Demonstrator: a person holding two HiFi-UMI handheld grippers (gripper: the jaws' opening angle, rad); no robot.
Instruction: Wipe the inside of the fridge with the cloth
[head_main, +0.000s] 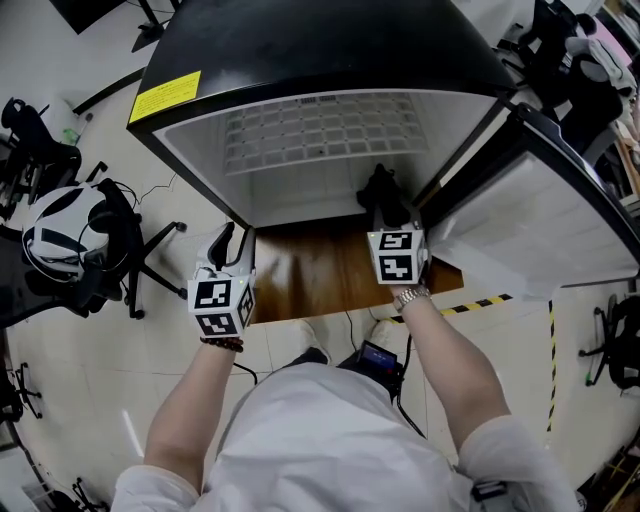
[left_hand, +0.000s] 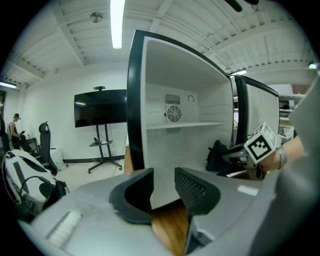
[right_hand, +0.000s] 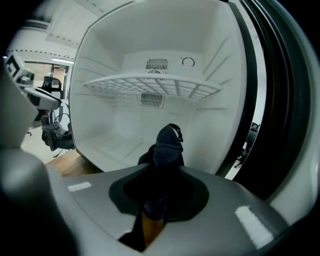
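Nearest of all, at the ends of the person's forearms, are the two hand-held tools: the left gripper (head_main: 229, 243) at nine o'clock of the head view and the right gripper (head_main: 385, 212) just off centre toward three o'clock. Jaws on the left one (left_hand: 164, 190) stand spread with nothing between them; only the brown wooden board (head_main: 310, 280) under the appliance shows through the gap. Jaws on the right one (right_hand: 157, 195) are pinched on a dark navy fabric cloth (right_hand: 167, 144), a bunched wad that pokes up beyond the tips with a small loop at its top. That cloth sits at the mouth of the black compact fridge (head_main: 330, 45) with its white plastic liner, low at the opening's five o'clock corner beside the hinge of the open white-lined door (head_main: 540, 215). It appears to hang clear of every wall, so no wiping looks started. My worry is the grip: only a narrow fold seems caught, and dragging it hard across the liner could pull it free. The loop could also snag on the white wire shelf (right_hand: 155, 84) at twelve o'clock above it. Pushing hard may slide the cabinet on the board, and the idle left tool, close to the opening's seven o'clock corner, could knock the frame.
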